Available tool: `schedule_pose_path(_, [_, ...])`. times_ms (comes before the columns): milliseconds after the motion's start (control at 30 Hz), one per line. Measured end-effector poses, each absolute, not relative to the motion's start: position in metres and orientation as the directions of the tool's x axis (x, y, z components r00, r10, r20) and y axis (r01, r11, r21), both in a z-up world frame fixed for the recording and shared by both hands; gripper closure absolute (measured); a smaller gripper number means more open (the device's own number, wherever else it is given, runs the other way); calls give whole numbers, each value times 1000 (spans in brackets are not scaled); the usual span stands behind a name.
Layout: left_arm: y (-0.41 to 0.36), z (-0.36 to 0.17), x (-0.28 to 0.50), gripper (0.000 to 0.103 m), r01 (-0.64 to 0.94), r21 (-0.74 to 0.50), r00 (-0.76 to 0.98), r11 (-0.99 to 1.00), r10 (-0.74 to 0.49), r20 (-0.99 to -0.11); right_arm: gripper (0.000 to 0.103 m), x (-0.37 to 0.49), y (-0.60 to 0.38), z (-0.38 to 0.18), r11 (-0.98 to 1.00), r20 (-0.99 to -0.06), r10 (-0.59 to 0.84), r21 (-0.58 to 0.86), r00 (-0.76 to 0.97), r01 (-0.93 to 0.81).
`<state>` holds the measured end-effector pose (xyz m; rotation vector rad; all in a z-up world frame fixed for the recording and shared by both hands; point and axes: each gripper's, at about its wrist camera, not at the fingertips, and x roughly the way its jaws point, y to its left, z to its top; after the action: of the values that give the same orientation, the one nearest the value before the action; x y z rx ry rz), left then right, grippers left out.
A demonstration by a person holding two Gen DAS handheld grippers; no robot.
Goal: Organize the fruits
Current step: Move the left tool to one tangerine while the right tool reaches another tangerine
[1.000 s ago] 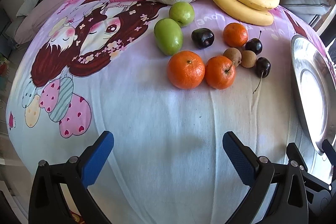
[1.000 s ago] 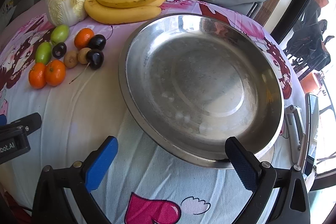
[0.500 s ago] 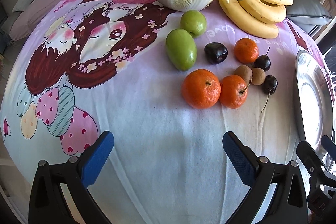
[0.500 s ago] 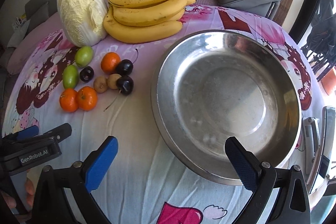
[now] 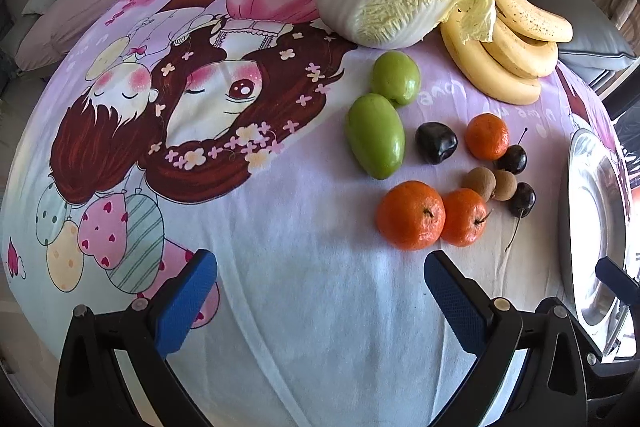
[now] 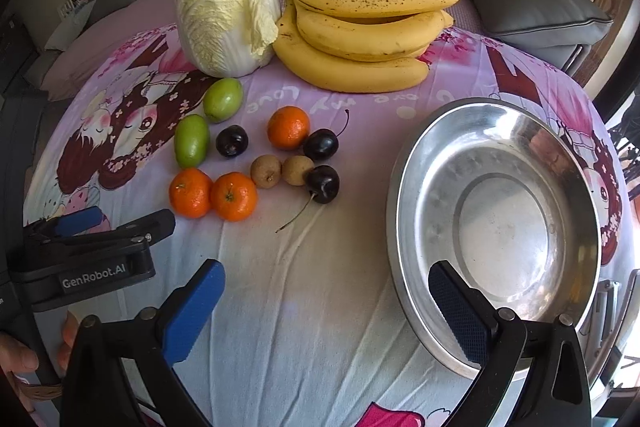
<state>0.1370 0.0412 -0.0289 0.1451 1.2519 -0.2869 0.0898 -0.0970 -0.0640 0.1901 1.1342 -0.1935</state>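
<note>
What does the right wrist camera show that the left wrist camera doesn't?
Only the right wrist view shows the whole inside of the metal bowl, which is empty, the side of the left tool, and a hand at the lower left edge. Only the left wrist view shows the balloon print on the cloth. Both show the cabbage, bananas, three oranges, two green fruits, three cherries and two brown fruits, with both tools open and holding nothing.
</note>
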Motion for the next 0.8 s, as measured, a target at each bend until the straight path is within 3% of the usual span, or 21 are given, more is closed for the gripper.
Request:
schedule_pose_path(333, [12,-19,195,0,472,-64,168,879,-161,-973,0,123,-88,-65,981,-926,62,126,373,149])
schedule_pose_path(500, [-1,-23,221,1,489,-151,56,859,-203,-978,3,139,-86,-65,978,-923,105,164,371,132])
schedule_pose_path(800, [-15,-50,239,31,447,-241,-66,862,-237,-969,31,156,-79,-86,974,-928,149,197,342,110])
